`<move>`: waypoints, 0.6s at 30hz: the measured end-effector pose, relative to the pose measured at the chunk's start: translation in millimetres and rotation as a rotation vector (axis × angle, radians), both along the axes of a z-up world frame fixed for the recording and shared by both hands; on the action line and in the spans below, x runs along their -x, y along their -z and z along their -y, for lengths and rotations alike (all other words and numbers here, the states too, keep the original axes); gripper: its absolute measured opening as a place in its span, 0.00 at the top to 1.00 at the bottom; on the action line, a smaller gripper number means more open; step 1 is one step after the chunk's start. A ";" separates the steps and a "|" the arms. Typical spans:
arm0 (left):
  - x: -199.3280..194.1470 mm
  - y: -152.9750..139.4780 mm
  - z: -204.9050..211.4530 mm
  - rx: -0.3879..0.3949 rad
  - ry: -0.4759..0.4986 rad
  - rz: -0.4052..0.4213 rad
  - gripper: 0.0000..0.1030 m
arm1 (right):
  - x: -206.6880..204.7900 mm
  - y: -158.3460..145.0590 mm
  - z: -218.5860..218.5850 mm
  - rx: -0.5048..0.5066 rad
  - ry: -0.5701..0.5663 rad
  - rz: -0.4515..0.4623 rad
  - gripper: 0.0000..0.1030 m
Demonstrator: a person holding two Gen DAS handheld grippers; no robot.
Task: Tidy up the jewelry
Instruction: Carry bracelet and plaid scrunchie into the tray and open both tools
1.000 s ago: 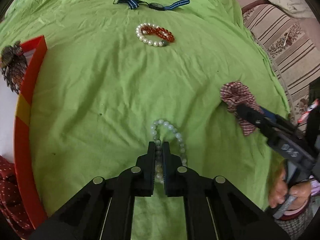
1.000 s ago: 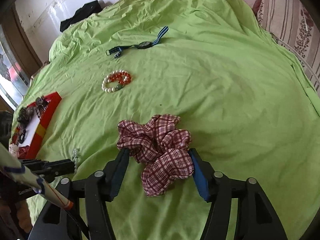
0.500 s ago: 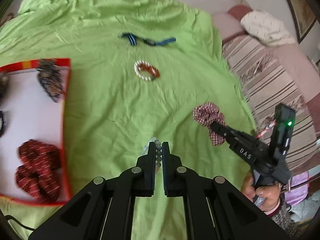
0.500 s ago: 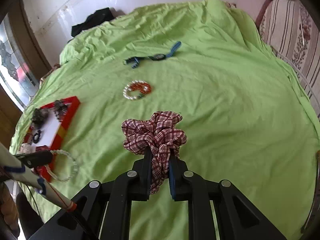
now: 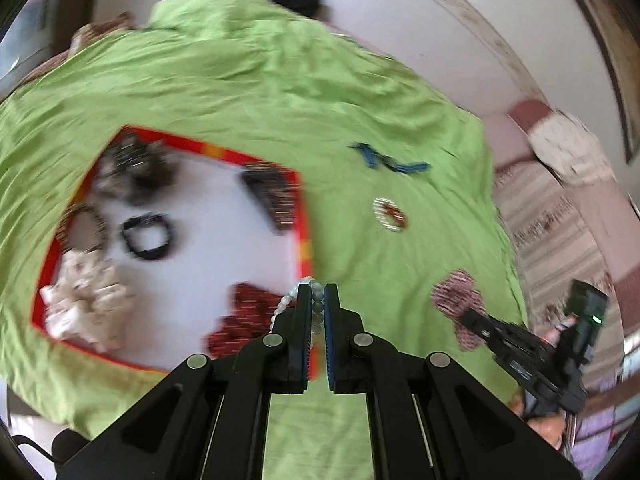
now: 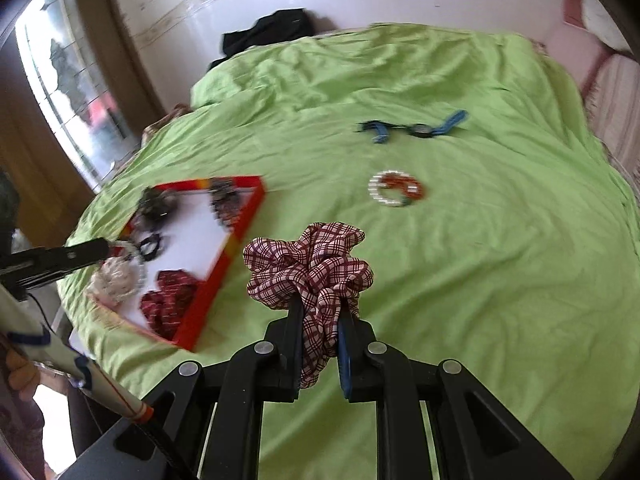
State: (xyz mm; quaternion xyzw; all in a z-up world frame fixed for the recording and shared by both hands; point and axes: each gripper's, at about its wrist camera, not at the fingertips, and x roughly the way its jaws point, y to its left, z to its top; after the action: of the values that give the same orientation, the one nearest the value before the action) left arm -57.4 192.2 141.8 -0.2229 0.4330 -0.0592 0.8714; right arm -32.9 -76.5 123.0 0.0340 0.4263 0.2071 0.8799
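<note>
It was a bedroom in a home. A wide bed under a rumpled green sheet [image 6: 480, 280] filled the scene. At its far right lay a striped cover [image 5: 560, 240] and a pillow [image 5: 568, 152]. A window [image 6: 68, 92] stood on the left, and dark clothing [image 6: 268, 34] lay heaped against the far wall.
</note>
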 end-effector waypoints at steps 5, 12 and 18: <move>5.6 47.2 -45.5 -0.010 -0.116 -0.102 0.95 | -0.3 -3.1 -39.8 0.007 -0.068 -0.006 0.85; 9.5 82.4 -78.1 -0.149 -0.212 -0.183 0.95 | -20.7 -0.5 -105.3 0.011 -0.162 -0.036 0.85; 21.8 75.5 -80.2 -0.168 -0.189 -0.160 0.95 | -50.0 24.3 -157.5 0.051 -0.206 -0.102 0.85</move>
State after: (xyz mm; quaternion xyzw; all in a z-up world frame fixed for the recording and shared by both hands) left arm -79.1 272.4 66.3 -0.1928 0.4816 0.0774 0.8514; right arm 17.1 81.0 98.7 -0.0219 0.4771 0.2837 0.8315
